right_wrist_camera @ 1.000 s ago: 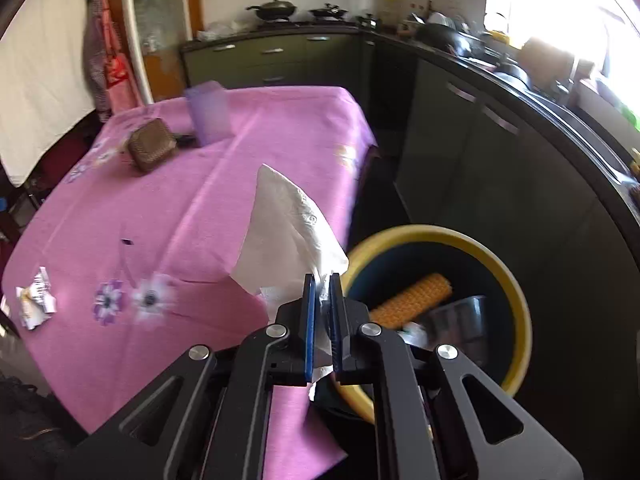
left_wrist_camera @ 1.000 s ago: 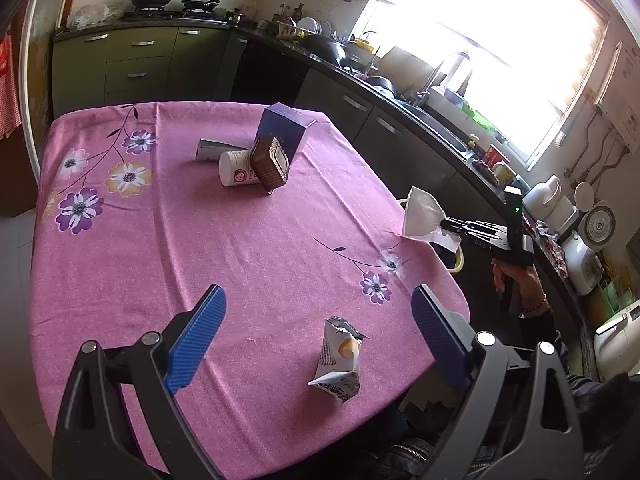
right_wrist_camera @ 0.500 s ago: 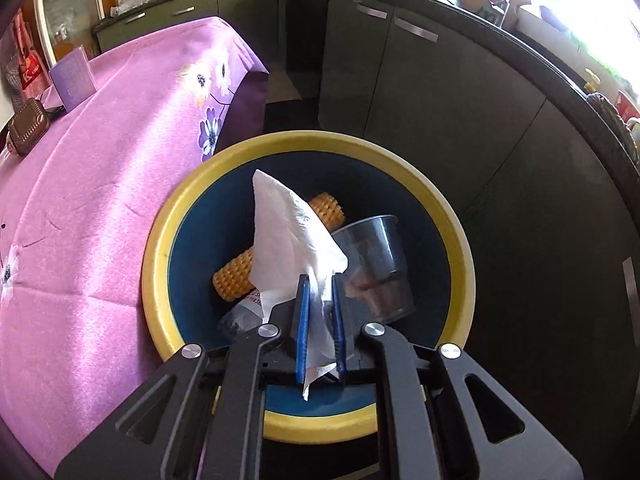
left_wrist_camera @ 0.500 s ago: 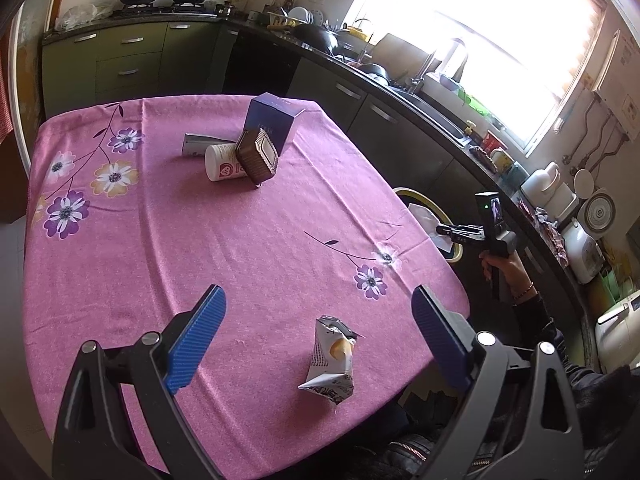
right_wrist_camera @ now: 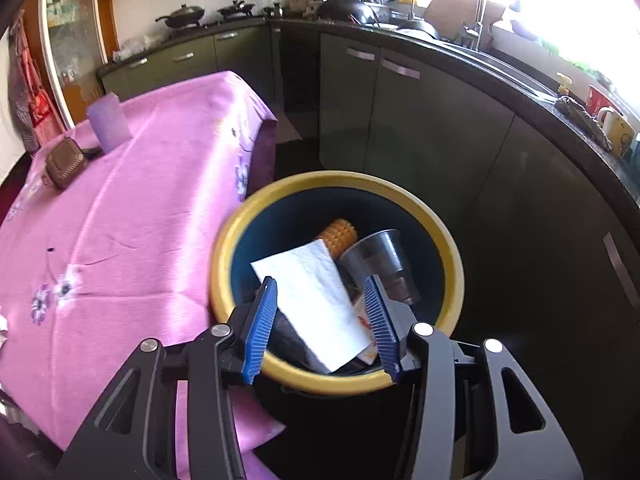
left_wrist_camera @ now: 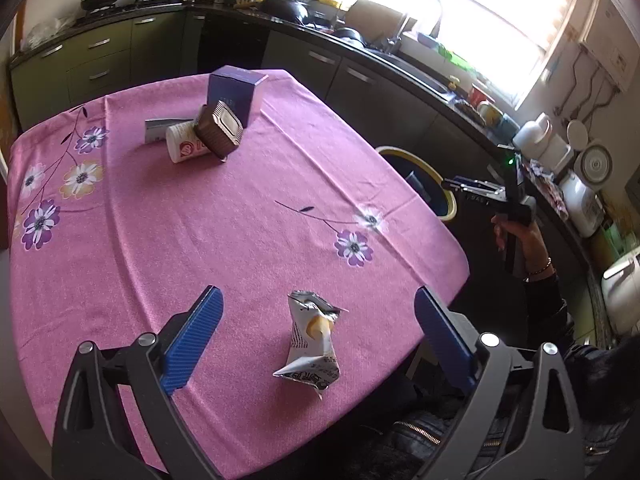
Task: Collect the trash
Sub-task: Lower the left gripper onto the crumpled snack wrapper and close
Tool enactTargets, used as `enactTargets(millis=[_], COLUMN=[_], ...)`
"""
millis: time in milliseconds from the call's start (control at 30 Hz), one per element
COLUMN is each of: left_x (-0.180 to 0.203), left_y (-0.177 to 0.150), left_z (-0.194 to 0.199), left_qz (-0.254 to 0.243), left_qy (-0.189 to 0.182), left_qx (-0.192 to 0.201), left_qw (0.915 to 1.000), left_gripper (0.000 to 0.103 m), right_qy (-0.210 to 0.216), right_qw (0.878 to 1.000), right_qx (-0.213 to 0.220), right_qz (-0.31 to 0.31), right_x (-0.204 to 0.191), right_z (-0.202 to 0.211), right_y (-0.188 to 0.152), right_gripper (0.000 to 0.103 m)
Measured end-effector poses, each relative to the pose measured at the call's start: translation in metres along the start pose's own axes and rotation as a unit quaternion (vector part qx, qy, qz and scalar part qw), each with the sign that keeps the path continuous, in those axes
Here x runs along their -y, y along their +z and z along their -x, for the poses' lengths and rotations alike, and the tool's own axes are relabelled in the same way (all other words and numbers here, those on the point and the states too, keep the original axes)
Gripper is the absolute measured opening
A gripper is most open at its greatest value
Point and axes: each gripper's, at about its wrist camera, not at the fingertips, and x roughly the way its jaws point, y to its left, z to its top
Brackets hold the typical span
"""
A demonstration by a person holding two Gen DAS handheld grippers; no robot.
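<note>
A yellow-rimmed blue trash bin point(right_wrist_camera: 452, 256) stands on the floor beside the pink-clothed table point(right_wrist_camera: 120, 220). My right gripper point(right_wrist_camera: 322, 320) is open just above the bin; a white tissue point(right_wrist_camera: 316, 300) lies loose inside it, with a corn cob point(right_wrist_camera: 338, 234) and a clear plastic cup point(right_wrist_camera: 380, 260). In the left wrist view my left gripper point(left_wrist_camera: 316, 332) is open and empty over the table's near edge, around a crumpled snack wrapper point(left_wrist_camera: 312, 340) lying on the cloth. The bin point(left_wrist_camera: 424, 180) and the right gripper point(left_wrist_camera: 464, 190) show at the table's far right.
At the table's far side lie a paper cup point(left_wrist_camera: 184, 148), a brown ridged tray point(left_wrist_camera: 220, 130), a blue box point(left_wrist_camera: 236, 92) and a grey packet point(left_wrist_camera: 158, 128). Dark kitchen cabinets point(right_wrist_camera: 420, 120) run behind the bin.
My right gripper carried the tissue from the table over the bin, then opened; the tissue now lies in the bin. My left gripper stayed open above the wrapper.
</note>
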Motion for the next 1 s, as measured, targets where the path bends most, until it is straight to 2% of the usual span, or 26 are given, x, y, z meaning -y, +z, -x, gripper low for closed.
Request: enactTargets(millis=[167,333,433,533,667,1000], left_x=[0.021,0.033,0.029,0.018,0.012,0.015], left_y=[-0.010,-0.018,-0.021,-0.023,-0.022,-0.012], left_z=[-0.026,-0.051,-0.068,-0.080,-0.087,-0.094], left_qz=[-0.059,-0.097,-0.095,-0.075,-0.067,-0.077], left_qy=[0.015,0.036,0.055,0.058,0.059,0.077], left_qx=[-0.057,-0.113,-0.145,-0.168,-0.175,-0.186], left_qw=[0.9965,0.9882,0.9832,0.9812,0.9806,0.9765], left_gripper=[0.092,0.092,0.092,0.092,0.091,0.061], right_qy=[0.051,0.086,0.107,0.116,0.116,0.117], right_qw=[0.998,0.995,0.992,0.990,0.989,0.989], right_qx=[0.038,0.049,0.061,0.076,0.087,0.085], right_qz=[-0.004,-0.007,-0.014,-0.012,-0.002,-0.008], right_x=[-0.039,-0.063,-0.074,-0.087,-0.098,-0.093], right_z=[0.040,0.063,0.076,0.087,0.093,0.087], right_y=[-0.025,-0.040,-0.044,-0.046,-0.044,-0.044], right_gripper=[0.054,0.055,0.056,0.057,0.059,0.061])
